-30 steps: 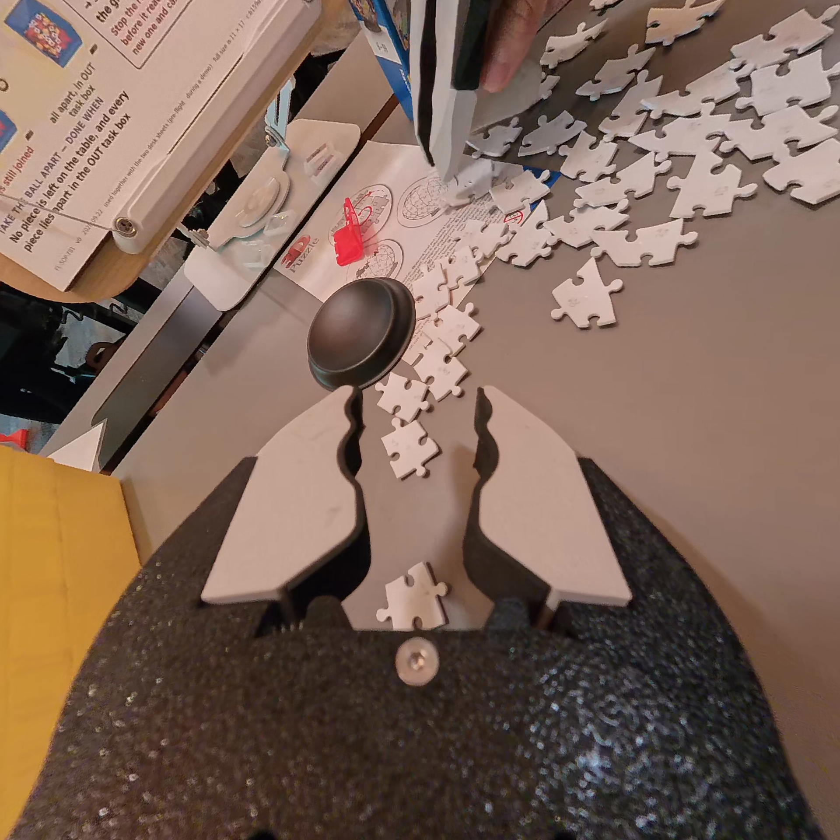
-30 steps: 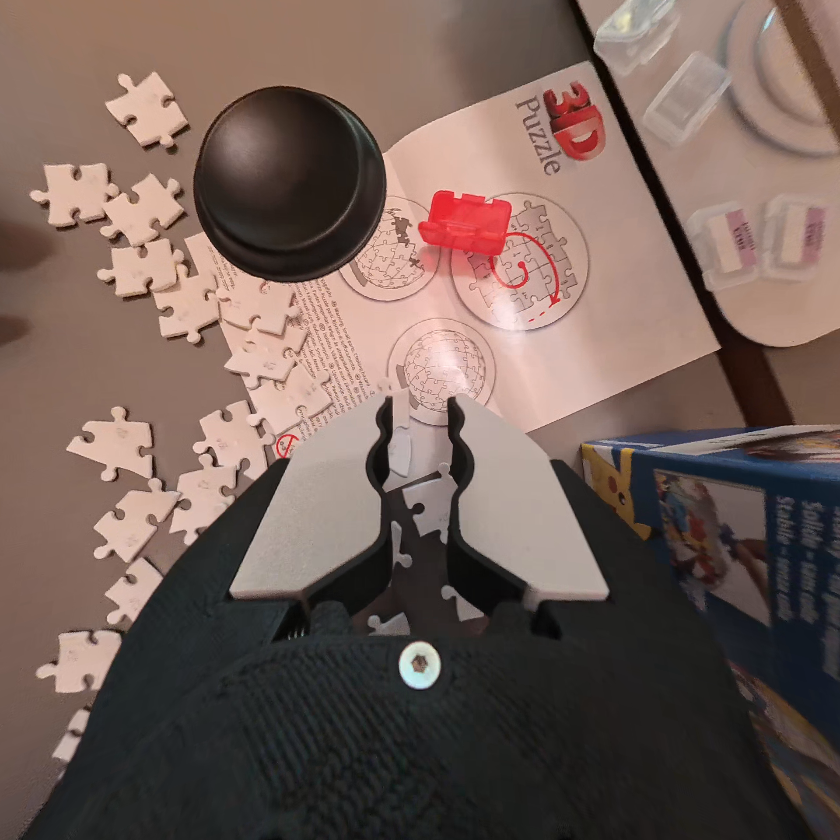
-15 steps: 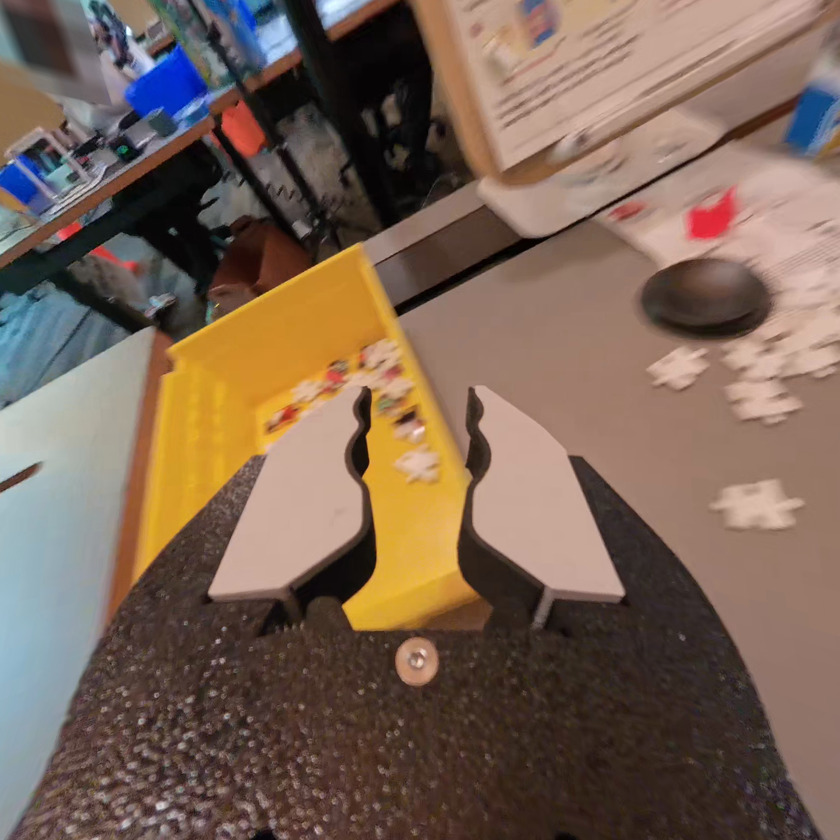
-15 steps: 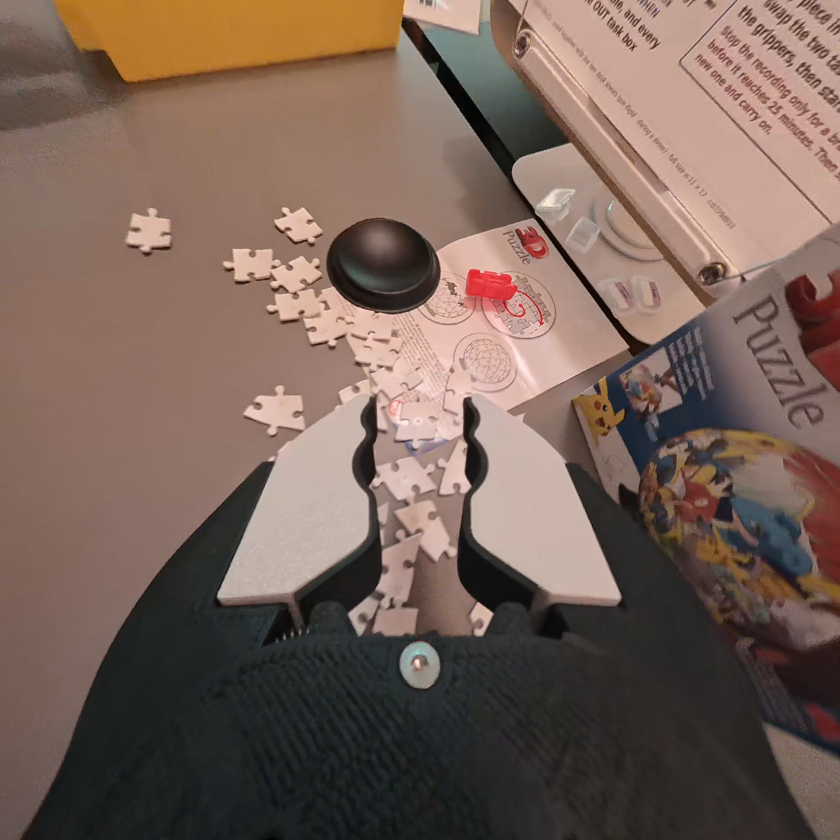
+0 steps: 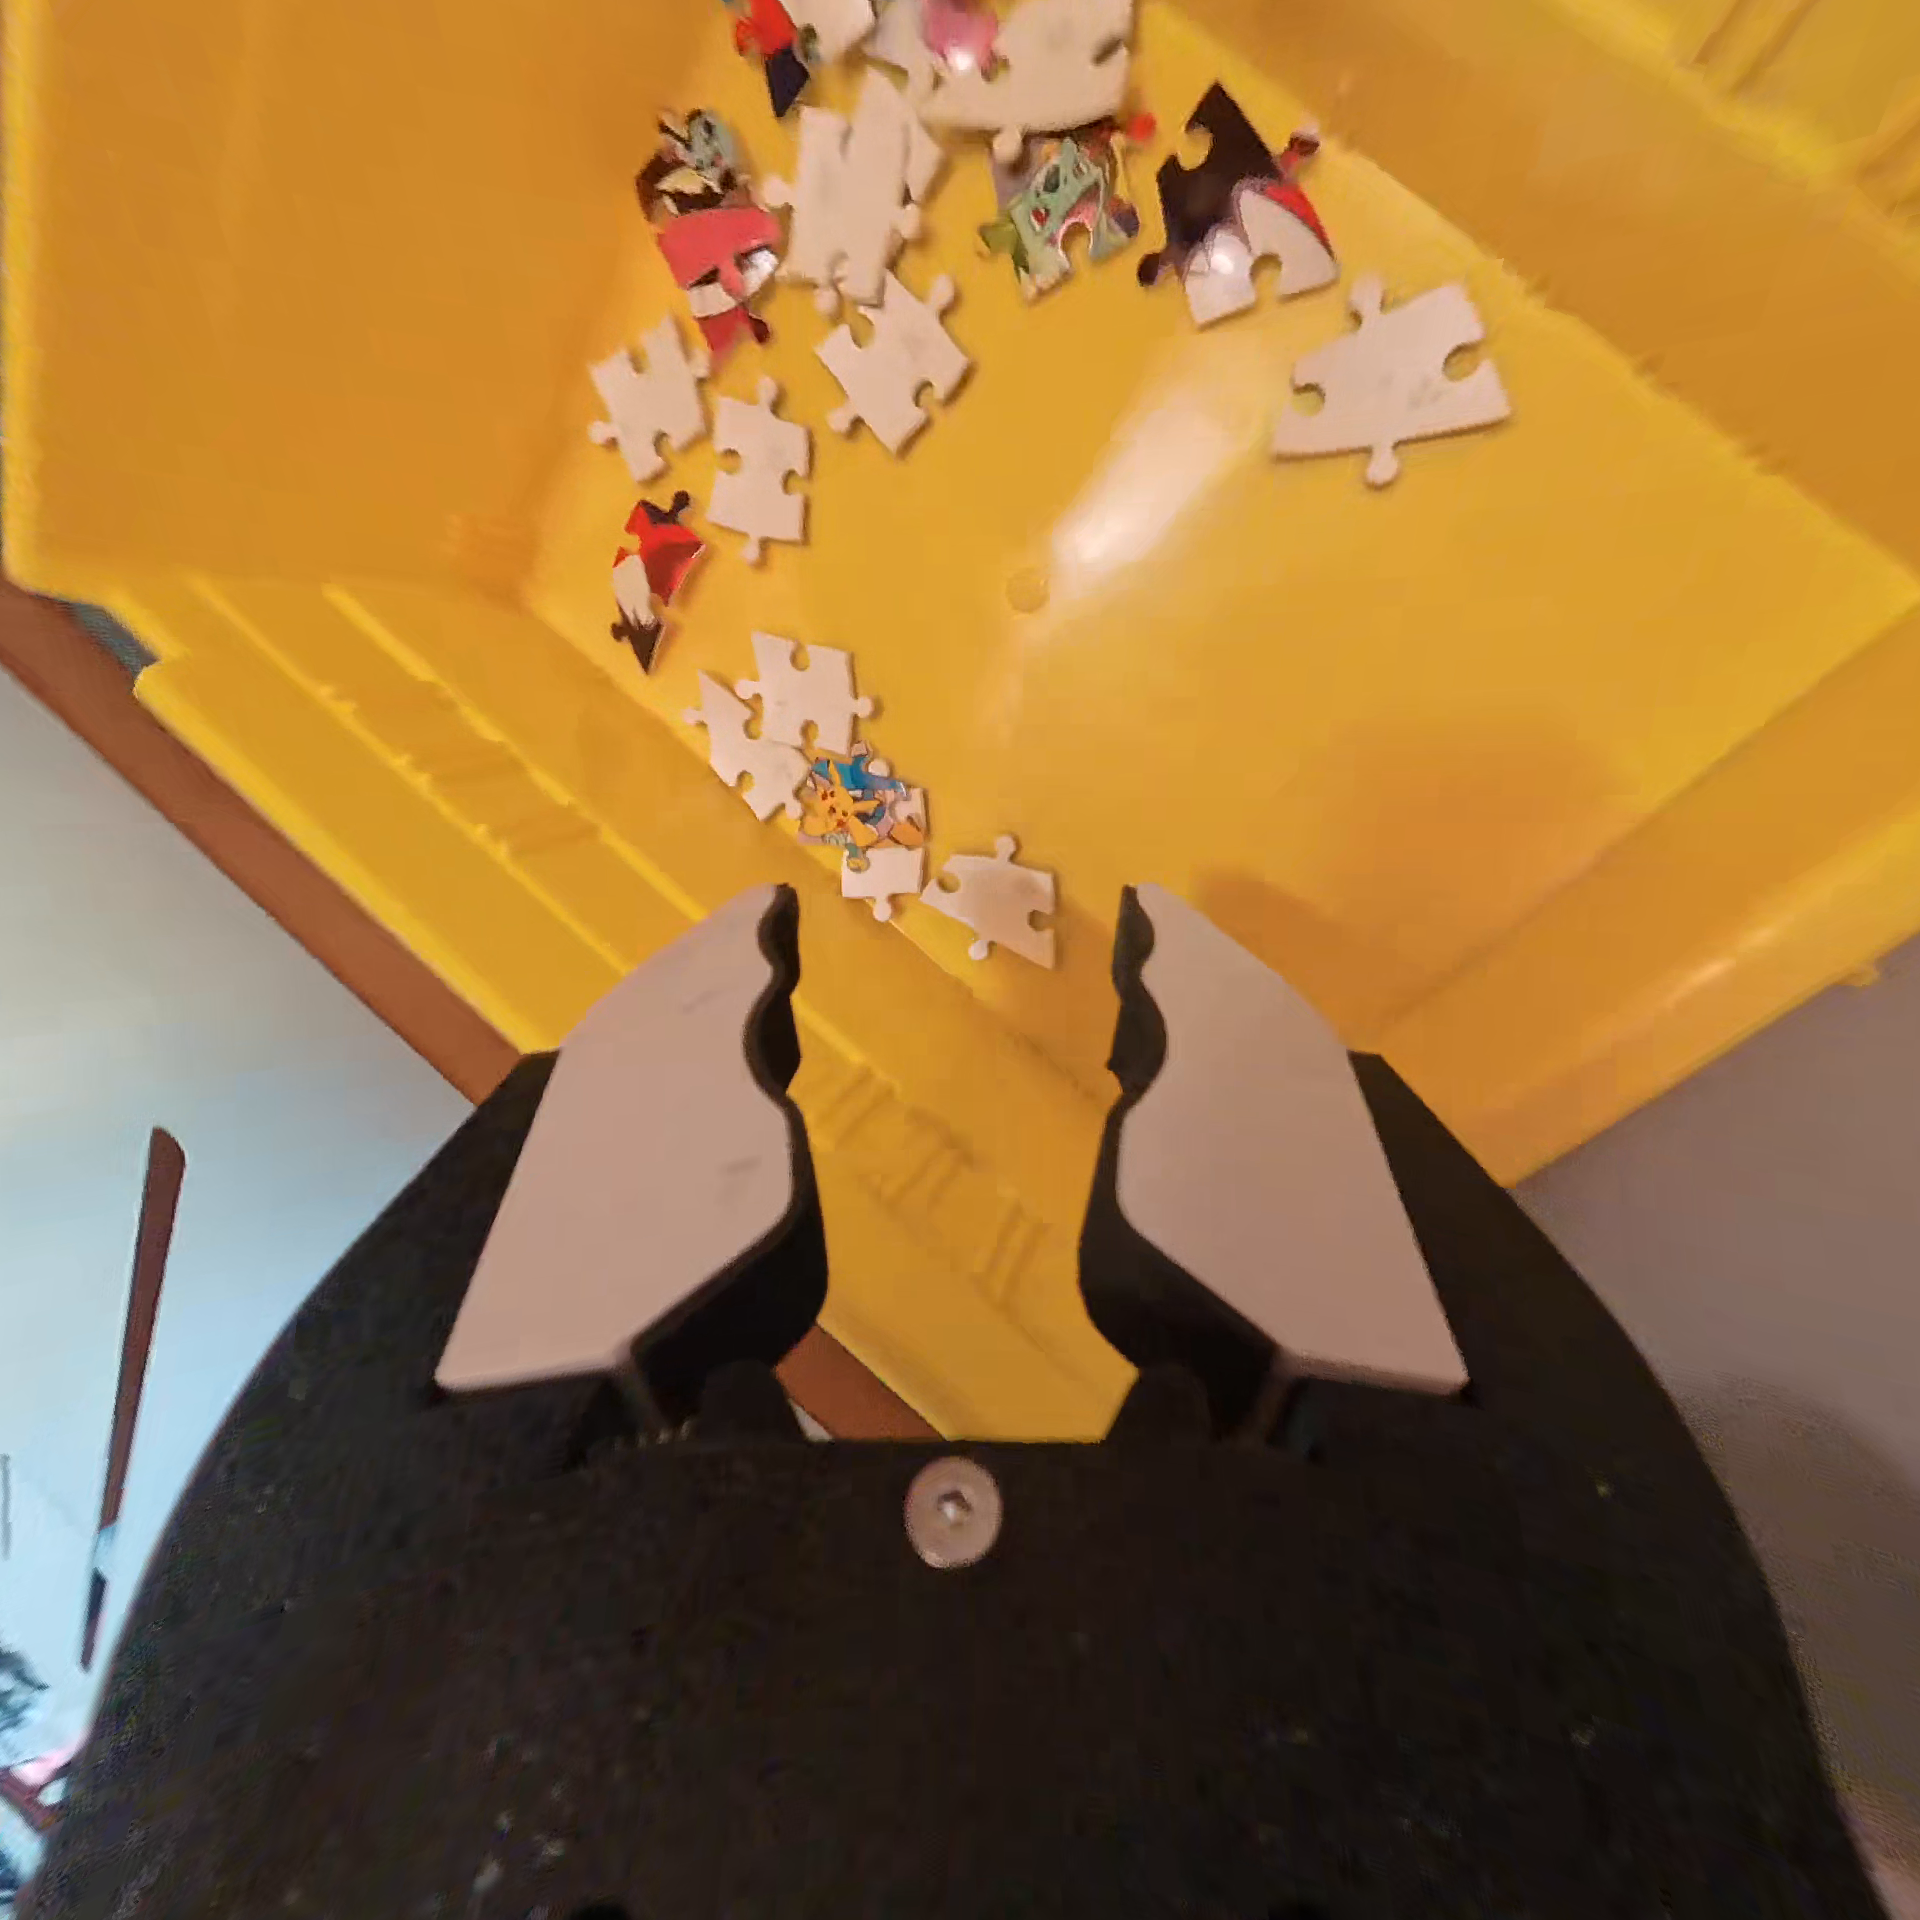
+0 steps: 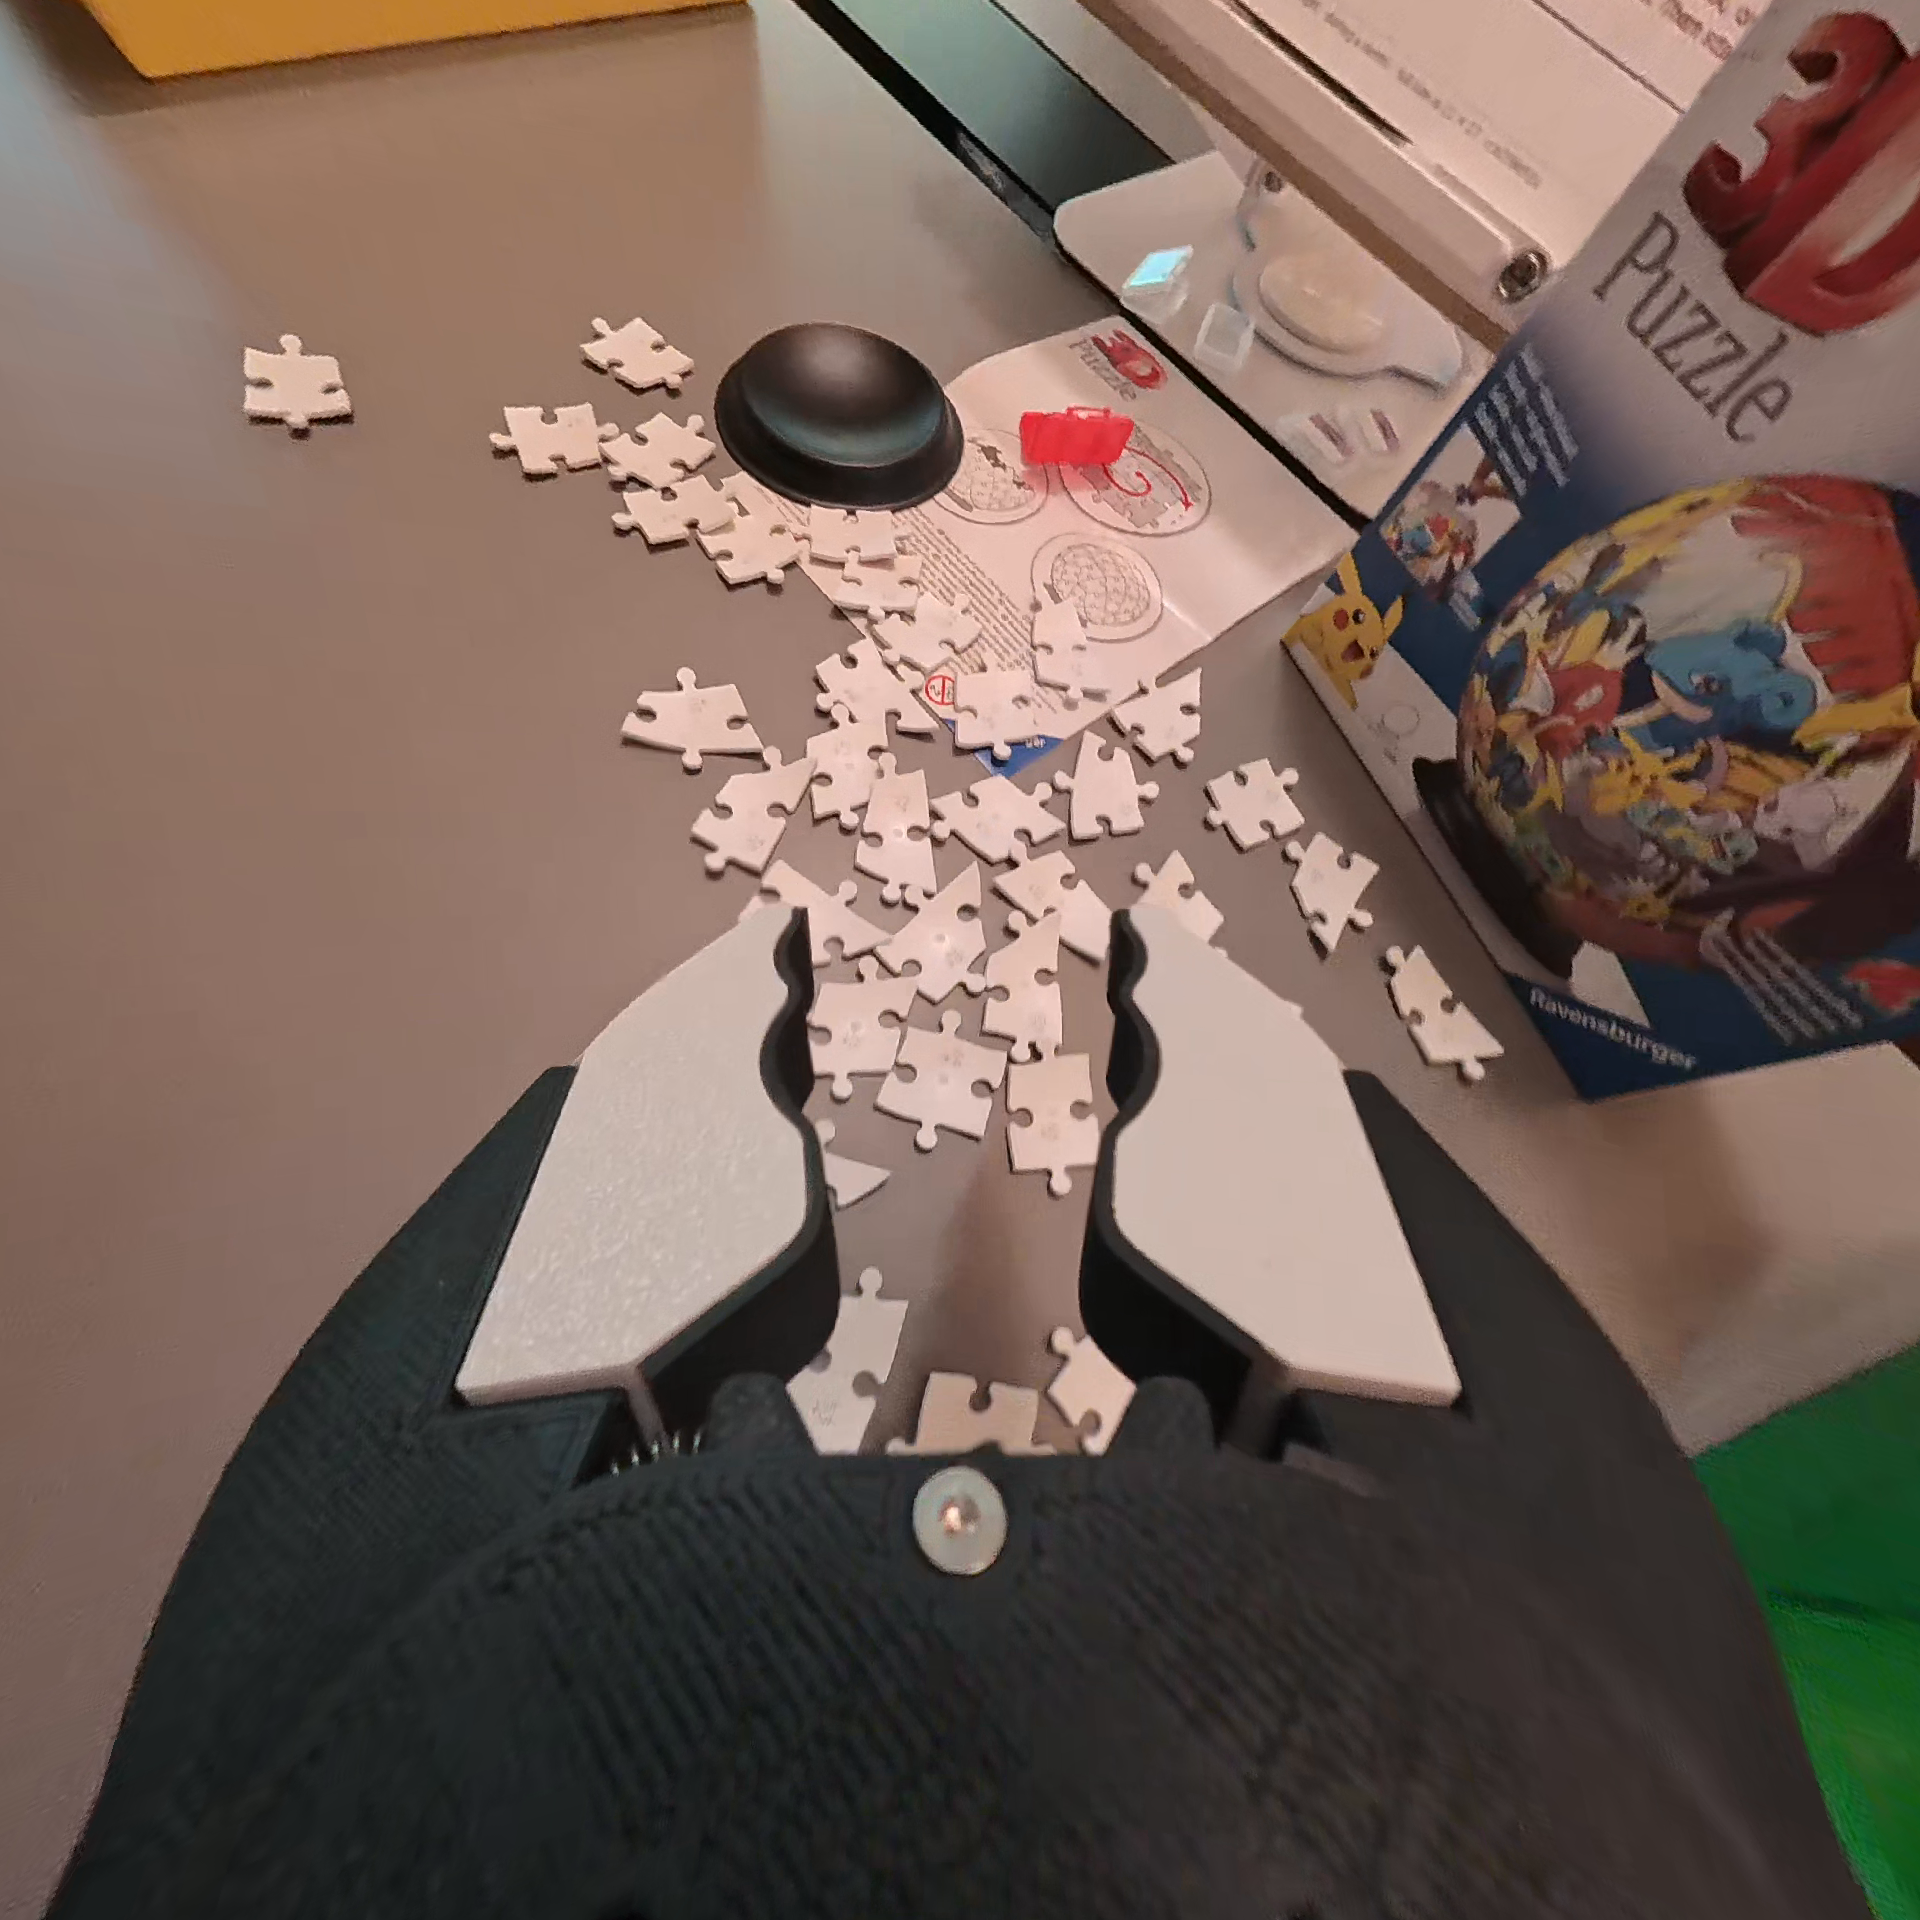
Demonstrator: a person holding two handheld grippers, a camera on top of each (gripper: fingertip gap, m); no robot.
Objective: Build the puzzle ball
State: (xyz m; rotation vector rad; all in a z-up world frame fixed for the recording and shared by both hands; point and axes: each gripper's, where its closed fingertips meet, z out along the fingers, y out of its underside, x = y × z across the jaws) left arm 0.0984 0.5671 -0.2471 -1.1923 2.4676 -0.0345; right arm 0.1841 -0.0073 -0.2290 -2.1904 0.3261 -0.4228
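Barely begun: no pcs joined. Loose white curved puzzle pieces (image 6: pixel 940 977) scattered on grey tabletop (image 6: pixel 312 727) near black domed stand (image 6: pixel 836 431), more in yellow plastic bin (image 5: pixel 1351 727). Left gripper (image 5: pixel 956 925), right gripper (image 6: pixel 951 940): jaws apart, empty.

left claw (image 5: pixel 961 920) agape, right claw (image 6: pixel 956 940) too (empty)

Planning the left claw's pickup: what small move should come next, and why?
Probably lower the open left claw onto the white piece just ahead in the yellow bin; the claw is empty, and no pieces are joined yet.
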